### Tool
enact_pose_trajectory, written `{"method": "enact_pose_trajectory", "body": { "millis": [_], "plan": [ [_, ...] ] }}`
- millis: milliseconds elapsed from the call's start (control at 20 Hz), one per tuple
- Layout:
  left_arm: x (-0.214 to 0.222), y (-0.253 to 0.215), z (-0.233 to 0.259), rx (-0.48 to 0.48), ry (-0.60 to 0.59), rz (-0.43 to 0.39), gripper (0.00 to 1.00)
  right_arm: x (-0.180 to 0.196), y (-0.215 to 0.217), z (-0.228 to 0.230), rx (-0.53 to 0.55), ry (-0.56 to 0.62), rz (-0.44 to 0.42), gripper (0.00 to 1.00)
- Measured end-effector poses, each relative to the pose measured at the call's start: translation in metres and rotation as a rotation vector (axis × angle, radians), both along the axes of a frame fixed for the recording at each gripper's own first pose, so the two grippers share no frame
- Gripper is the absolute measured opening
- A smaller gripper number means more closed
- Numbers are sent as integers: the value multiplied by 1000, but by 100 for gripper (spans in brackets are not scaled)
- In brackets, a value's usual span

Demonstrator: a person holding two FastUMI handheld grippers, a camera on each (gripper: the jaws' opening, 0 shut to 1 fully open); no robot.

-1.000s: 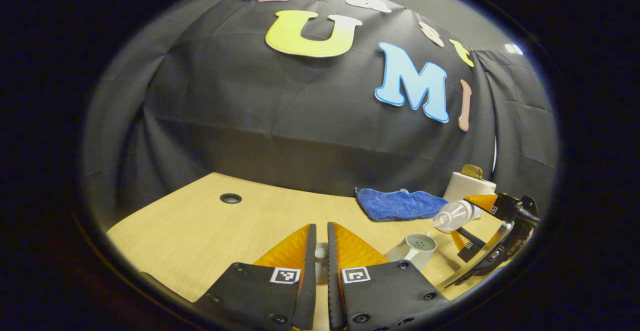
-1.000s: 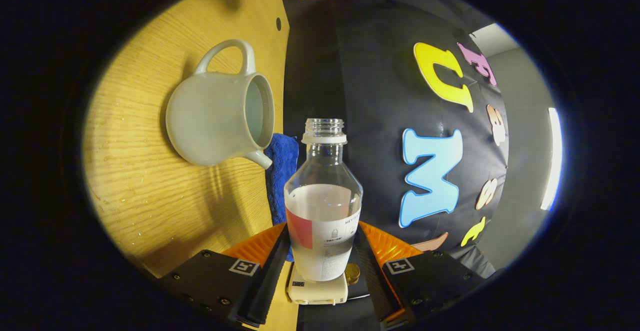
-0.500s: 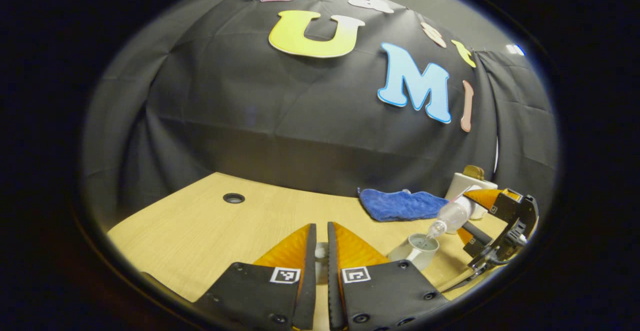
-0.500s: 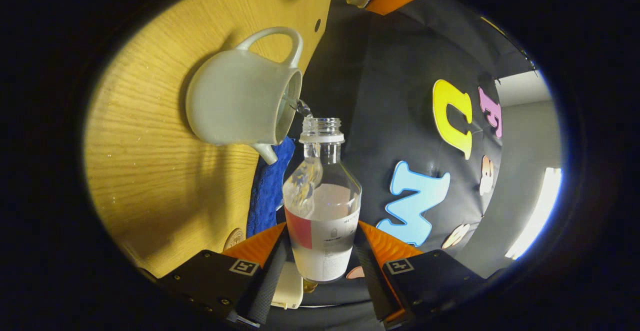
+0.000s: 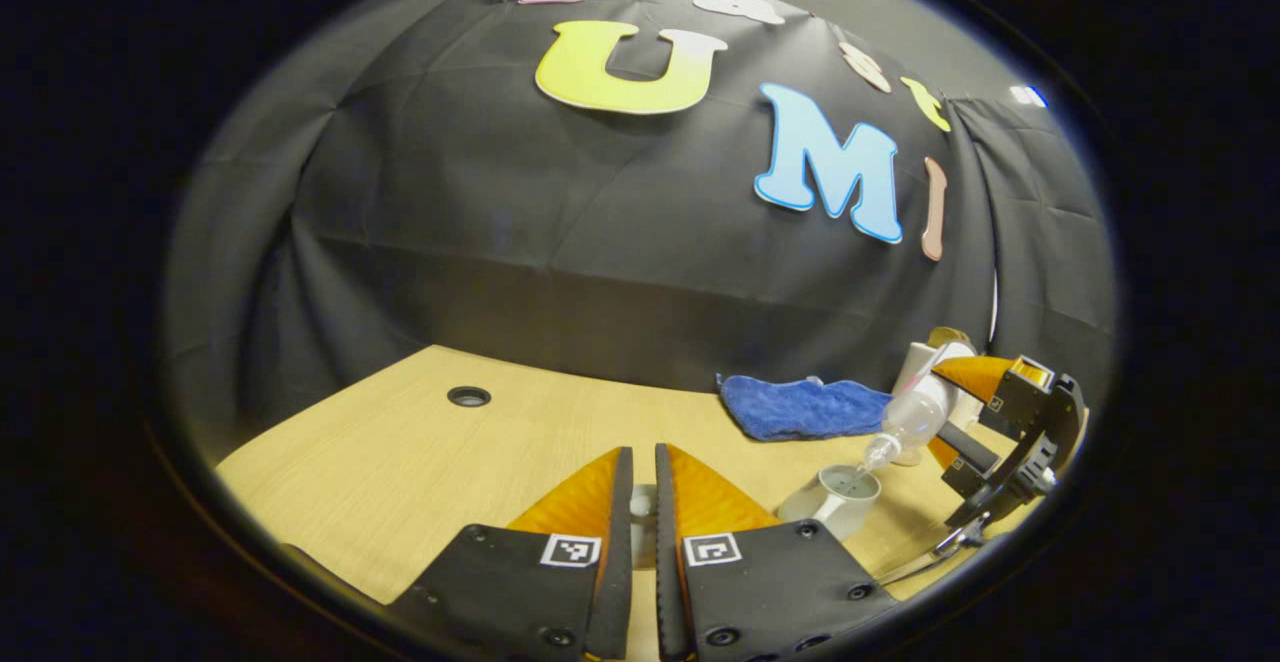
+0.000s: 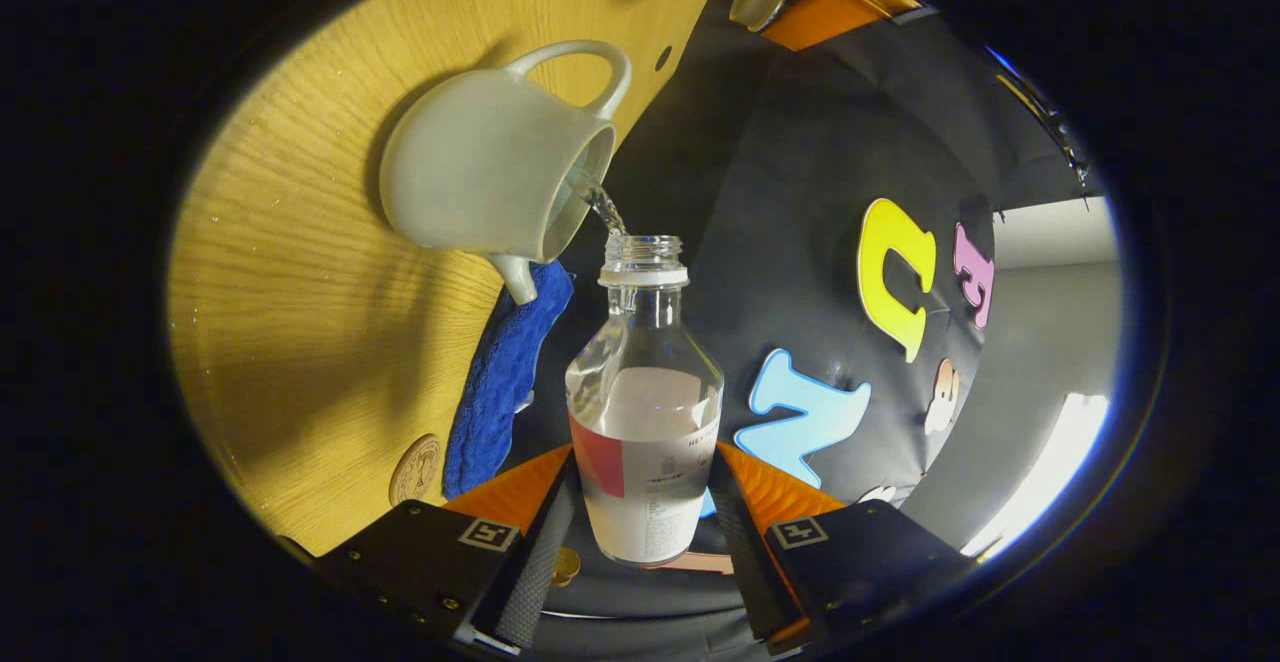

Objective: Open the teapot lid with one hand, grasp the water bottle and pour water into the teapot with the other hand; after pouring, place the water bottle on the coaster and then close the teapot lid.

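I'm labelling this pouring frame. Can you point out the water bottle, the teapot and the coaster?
water bottle [image 6: 645,412]: right gripper view, on its clear body.
teapot [image 6: 470,182]: right gripper view, on its side wall.
coaster [image 6: 415,468]: right gripper view, on its round face.

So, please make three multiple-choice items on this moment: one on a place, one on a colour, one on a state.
1. Where does the blue cloth lie?
A. on the table, by the wall
B. inside the teapot
C. on the coaster

2. What colour is the teapot?
A. red
B. white
C. black

3. What is the bottle doing?
A. standing capped
B. lying on the table
C. pouring water into the teapot

Key: 1 A, it lies behind the teapot; 2 B, pale body; 3 C, a stream leaves its mouth, right gripper clamped on it.
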State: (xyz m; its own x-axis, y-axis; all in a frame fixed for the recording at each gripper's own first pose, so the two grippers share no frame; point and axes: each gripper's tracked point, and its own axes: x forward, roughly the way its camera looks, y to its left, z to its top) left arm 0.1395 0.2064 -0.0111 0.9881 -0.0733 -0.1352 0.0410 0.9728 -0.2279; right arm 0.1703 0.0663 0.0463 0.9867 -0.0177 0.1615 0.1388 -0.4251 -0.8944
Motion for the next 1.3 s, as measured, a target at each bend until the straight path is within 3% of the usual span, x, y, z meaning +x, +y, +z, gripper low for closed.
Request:
{"method": "enact_pose_trajectory", "body": {
  "millis": [1300],
  "plan": [
    [1,-2,-4,-12,9,-9,17,4,5,13,-182,-5,32,76]
  ]
}}
